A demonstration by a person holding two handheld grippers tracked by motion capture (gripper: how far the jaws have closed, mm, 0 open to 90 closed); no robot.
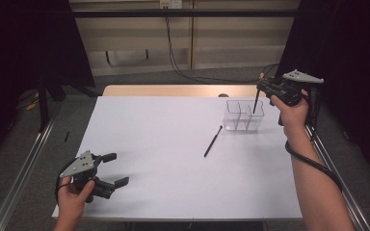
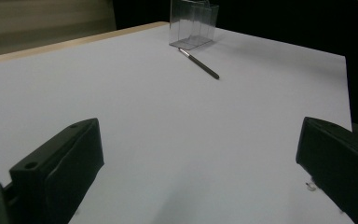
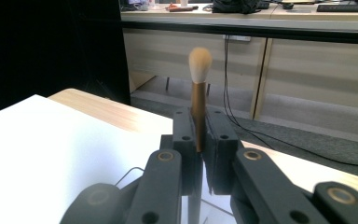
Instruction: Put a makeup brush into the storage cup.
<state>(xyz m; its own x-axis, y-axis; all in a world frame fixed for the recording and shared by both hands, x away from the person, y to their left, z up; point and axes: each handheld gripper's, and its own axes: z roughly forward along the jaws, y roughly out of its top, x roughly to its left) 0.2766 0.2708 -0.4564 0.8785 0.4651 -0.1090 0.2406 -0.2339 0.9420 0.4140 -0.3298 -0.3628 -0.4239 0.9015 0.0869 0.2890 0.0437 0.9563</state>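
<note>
My right gripper (image 1: pixel 259 87) hangs over the table's far right corner, shut on a makeup brush (image 1: pixel 255 103). In the right gripper view the brush (image 3: pixel 199 65) stands upright between the pads of the right gripper (image 3: pixel 200 119), pale bristles on top and a gold ferrule below. Its dark handle points down into a clear divided box (image 1: pixel 232 121), apparently the right-hand compartment. A thin black brush or pen (image 1: pixel 213 141) lies flat on the table, just left of and nearer than the box. At the near left edge my left gripper (image 1: pixel 120 168) stands open with nothing between its fingers. The left gripper (image 2: pixel 200 158) looks across at the black stick (image 2: pixel 199 64) and the box (image 2: pixel 193 23).
The white table top (image 1: pixel 164 163) has a wooden strip (image 1: pixel 173 90) along its far edge. Metal rails (image 1: pixel 24 168) run along both sides of the table. Cables lie on the floor beyond it, and dark curtains hang at left and right.
</note>
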